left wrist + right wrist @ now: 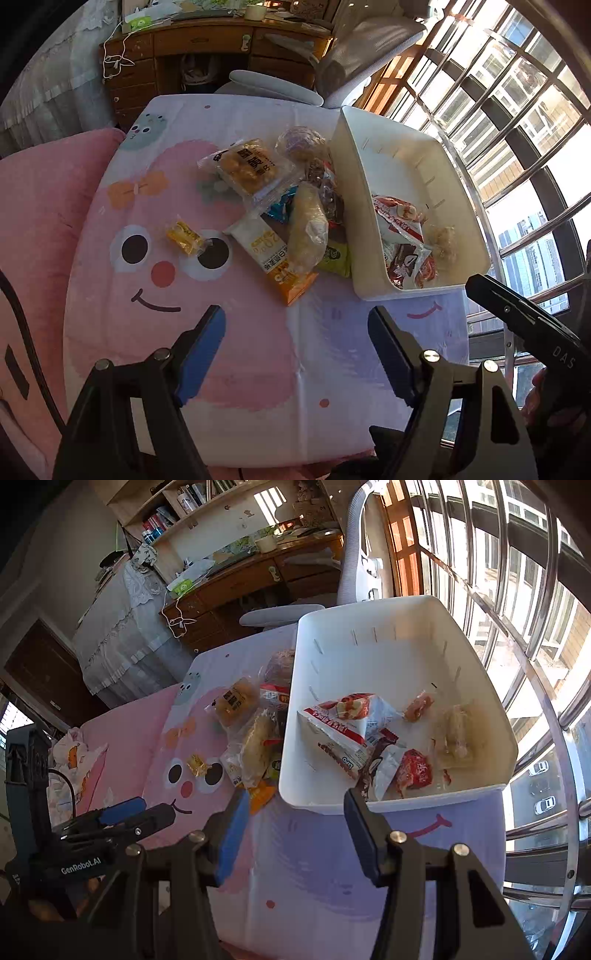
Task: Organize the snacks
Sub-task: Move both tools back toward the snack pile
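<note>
A white bin (347, 177) (476, 653) stands at the table's right and holds several snack packets, among them a red and white one (397, 216) (347, 716). A pile of snacks lies left of the bin: a wrapped bread roll (306, 232) (256, 744), a yellow cake packet (245, 170) (234, 699), an orange and white packet (273, 258). A small yellow candy (184, 236) (197, 764) lies alone. My left gripper (297, 321) is open and empty above the table's near part. My right gripper (295, 805) is open and empty at the bin's near wall.
The table has a pink and lilac cartoon cloth (184, 302) (314, 867). A pink cushion (40, 206) lies on the left. A grey chair (273, 86) and a wooden desk (221, 40) stand behind. Barred windows (535, 627) run along the right.
</note>
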